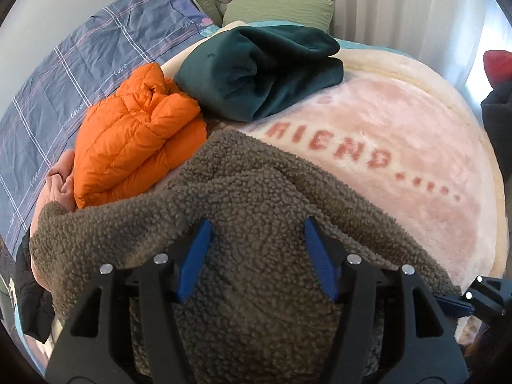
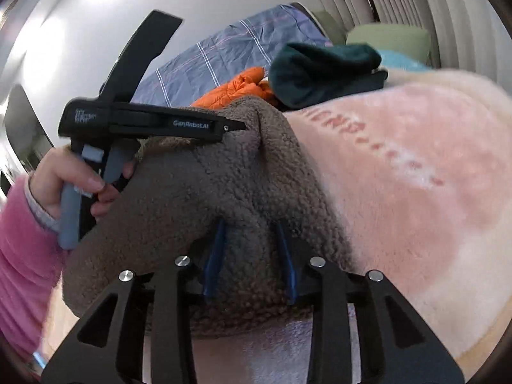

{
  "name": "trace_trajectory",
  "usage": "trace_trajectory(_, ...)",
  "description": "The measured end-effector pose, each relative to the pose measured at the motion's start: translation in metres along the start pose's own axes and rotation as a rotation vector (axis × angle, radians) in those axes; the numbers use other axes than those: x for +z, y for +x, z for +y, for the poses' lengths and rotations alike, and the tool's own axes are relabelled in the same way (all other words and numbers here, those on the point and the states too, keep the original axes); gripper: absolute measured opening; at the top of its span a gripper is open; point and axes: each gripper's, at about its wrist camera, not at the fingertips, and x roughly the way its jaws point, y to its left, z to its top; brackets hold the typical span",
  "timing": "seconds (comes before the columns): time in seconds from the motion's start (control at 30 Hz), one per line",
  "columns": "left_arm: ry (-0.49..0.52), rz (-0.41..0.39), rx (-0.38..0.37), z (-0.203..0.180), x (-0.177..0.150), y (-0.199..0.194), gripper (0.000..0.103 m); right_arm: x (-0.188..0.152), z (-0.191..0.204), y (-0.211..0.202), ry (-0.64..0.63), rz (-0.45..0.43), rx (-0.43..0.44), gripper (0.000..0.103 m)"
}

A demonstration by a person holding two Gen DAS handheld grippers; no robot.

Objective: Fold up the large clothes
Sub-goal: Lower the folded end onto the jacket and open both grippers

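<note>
While the brown fleece garment lies bunched on the pink plush blanket, I see its long axis run from the lower left of the left wrist view toward the lower right, with one rounded lobe pushing up toward the centre of the frame. In the right wrist view the same garment rises from the bottom centre to a peak in the upper middle, leaning left.

Its surface is a curly, nubby pile in grey-brown, thick and rumpled, with folds piled on each other rather than lying flat.

My left gripper has its blue fingers set moderately apart with a thick wad of fleece packed between them and pressing on both pads, so it is pinching the garment. My right gripper has narrower-set blue fingers, also closed on a ridge of the fleece.

A hand in a pink sleeve grips the left tool's handle at the left of the right wrist view.

I see no containers. On the blanket behind the fleece lie an orange puffer jacket and a folded dark green garment; a blue checked quilt fills the upper left, with a green pillow at the top.
</note>
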Motion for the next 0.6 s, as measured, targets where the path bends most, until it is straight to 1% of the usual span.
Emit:
trace_trajectory(0.03,0.006,-0.003,0.004,-0.002,0.001,-0.001,0.062,-0.001,-0.001,0.0,0.012,0.011,0.007,0.033)
trace_trajectory(0.1,0.016,-0.012,0.013,-0.005,0.0,-0.002,0.061,-0.003,0.003,-0.001,-0.024,0.011,-0.005,0.033)
trace_trajectory(0.27,0.018,-0.037,0.017,-0.005,-0.004,-0.006,0.055,-0.004,0.006,-0.003,-0.021,0.016,0.0,0.033)
trace_trajectory(0.4,0.021,-0.052,0.032,-0.006,-0.004,-0.011,0.054,0.003,0.003,0.002,-0.034,0.025,0.0,0.033)
trace_trajectory(0.47,0.01,-0.066,0.016,-0.002,-0.004,-0.019,0.049,0.006,0.003,0.003,-0.041,0.032,0.002,0.034)
trace_trajectory(0.53,-0.027,-0.092,-0.008,0.008,-0.004,-0.033,0.035,0.008,0.004,0.004,-0.056,0.037,-0.007,0.035)
trace_trajectory(0.6,-0.086,-0.124,0.003,0.024,-0.004,-0.051,0.031,0.009,0.006,0.005,-0.068,0.033,-0.028,0.037)
